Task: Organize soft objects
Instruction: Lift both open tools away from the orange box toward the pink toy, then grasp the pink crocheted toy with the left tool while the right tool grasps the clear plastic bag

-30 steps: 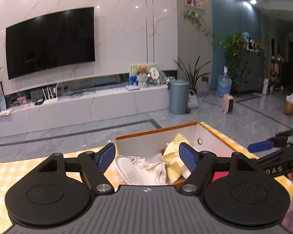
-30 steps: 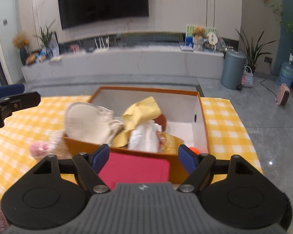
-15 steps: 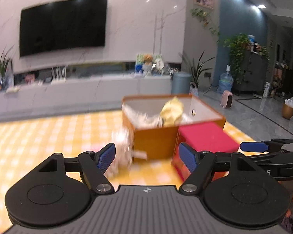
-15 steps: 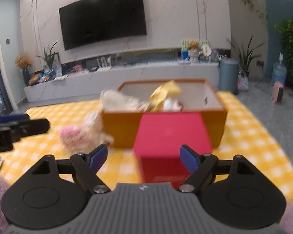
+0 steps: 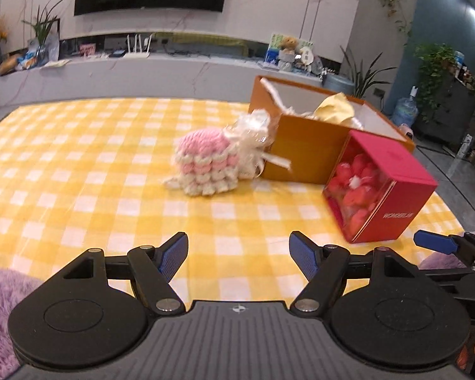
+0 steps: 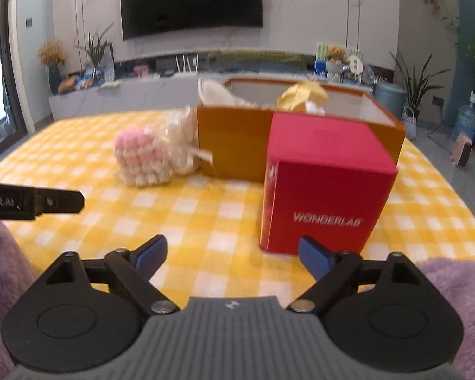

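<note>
An orange box (image 5: 304, 155) (image 6: 234, 142) stands on the yellow checked tablecloth (image 5: 95, 174) (image 6: 205, 215), holding a cream cloth (image 6: 215, 93) and a yellow cloth (image 5: 335, 107) (image 6: 302, 95). A pink and cream knitted soft thing (image 5: 205, 164) (image 6: 142, 155) with a cream ribbon bundle leans against the box's left side. My left gripper (image 5: 239, 259) hangs open over bare cloth, well short of the knitted thing. My right gripper (image 6: 234, 258) has its jaws opening, nothing between them, just before the red box (image 6: 323, 186) (image 5: 380, 190).
The red box lies in front of the orange box, its clear side showing red pieces in the left wrist view. Purple fluffy fabric (image 5: 0, 313) (image 6: 452, 300) lies at the near edge on both sides. A TV wall and low bench are beyond the table.
Both grippers have drawn back from over the orange box and sunk toward the near part of the table. The knitted thing and red box now lie ahead. The right jaws stand wider.
</note>
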`<state>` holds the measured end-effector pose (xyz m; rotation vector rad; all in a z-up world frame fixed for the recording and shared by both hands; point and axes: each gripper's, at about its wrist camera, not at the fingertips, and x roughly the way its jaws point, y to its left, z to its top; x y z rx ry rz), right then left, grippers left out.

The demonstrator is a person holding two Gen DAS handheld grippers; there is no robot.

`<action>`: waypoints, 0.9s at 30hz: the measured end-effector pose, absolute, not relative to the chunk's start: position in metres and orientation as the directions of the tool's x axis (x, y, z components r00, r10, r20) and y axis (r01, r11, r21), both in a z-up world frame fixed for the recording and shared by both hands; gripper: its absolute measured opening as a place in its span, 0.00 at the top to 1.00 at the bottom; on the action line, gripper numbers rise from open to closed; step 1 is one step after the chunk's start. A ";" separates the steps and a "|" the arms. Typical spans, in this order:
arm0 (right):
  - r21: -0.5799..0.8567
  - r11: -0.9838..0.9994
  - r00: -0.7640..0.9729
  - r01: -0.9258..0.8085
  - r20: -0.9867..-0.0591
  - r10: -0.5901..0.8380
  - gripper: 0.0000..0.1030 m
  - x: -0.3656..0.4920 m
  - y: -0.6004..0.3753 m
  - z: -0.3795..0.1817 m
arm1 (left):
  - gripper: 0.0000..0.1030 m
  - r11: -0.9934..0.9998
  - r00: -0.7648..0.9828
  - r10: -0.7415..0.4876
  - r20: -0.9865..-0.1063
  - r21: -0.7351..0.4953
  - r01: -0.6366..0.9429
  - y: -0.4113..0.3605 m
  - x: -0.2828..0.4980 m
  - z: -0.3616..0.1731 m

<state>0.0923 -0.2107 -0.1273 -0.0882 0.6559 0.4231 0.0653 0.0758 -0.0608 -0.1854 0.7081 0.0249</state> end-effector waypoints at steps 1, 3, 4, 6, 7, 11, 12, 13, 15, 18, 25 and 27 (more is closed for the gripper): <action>0.052 0.914 0.702 -0.403 -0.624 0.345 0.13 0.095 -0.210 -0.130 | 0.17 0.982 0.750 -0.044 -0.660 -0.167 -0.089 0.078 0.067 -0.064; 0.055 0.917 0.679 -0.395 -0.655 0.331 0.13 0.100 -0.209 -0.135 | 0.18 0.979 0.731 -0.059 -0.680 -0.182 -0.090 0.081 0.070 -0.068; 0.059 0.917 0.670 -0.394 -0.665 0.331 0.13 0.101 -0.209 -0.137 | 0.18 0.978 0.725 -0.059 -0.687 -0.184 -0.095 0.079 0.066 -0.073; 0.062 0.915 0.657 -0.400 -0.676 0.333 0.13 0.102 -0.207 -0.141 | 0.18 0.976 0.714 -0.057 -0.698 -0.191 -0.108 0.082 0.068 -0.076; 0.062 0.913 0.654 -0.404 -0.678 0.336 0.13 0.103 -0.206 -0.143 | 0.18 0.974 0.708 -0.057 -0.704 -0.194 -0.115 0.080 0.064 -0.080; 0.070 0.906 0.641 -0.418 -0.684 0.349 0.13 0.107 -0.199 -0.149 | 0.21 0.970 0.684 -0.059 -0.727 -0.205 -0.134 0.081 0.069 -0.086; 0.081 0.901 0.641 -0.427 -0.676 0.364 0.13 0.108 -0.196 -0.148 | 0.21 0.969 0.686 -0.066 -0.725 -0.211 -0.130 0.081 0.072 -0.085; 0.090 0.896 0.639 -0.435 -0.670 0.378 0.13 0.110 -0.193 -0.146 | 0.22 0.968 0.689 -0.075 -0.721 -0.218 -0.123 0.082 0.074 -0.084; 0.100 0.885 0.636 -0.455 -0.658 0.402 0.16 0.115 -0.185 -0.143 | 0.25 0.971 0.693 -0.092 -0.715 -0.218 -0.096 0.083 0.078 -0.080; 0.092 0.856 0.625 -0.509 -0.644 0.441 0.21 0.122 -0.170 -0.137 | 0.25 0.982 0.712 -0.081 -0.698 -0.177 -0.062 0.089 0.089 -0.067; 0.085 0.813 0.595 -0.576 -0.638 0.488 0.33 0.151 -0.136 -0.129 | 0.20 0.998 0.737 -0.047 -0.675 -0.061 0.007 0.113 0.132 -0.041; 0.083 0.816 0.593 -0.572 -0.646 0.481 0.35 0.164 -0.128 -0.131 | 0.17 0.999 0.751 -0.040 -0.659 -0.038 0.020 0.118 0.148 -0.040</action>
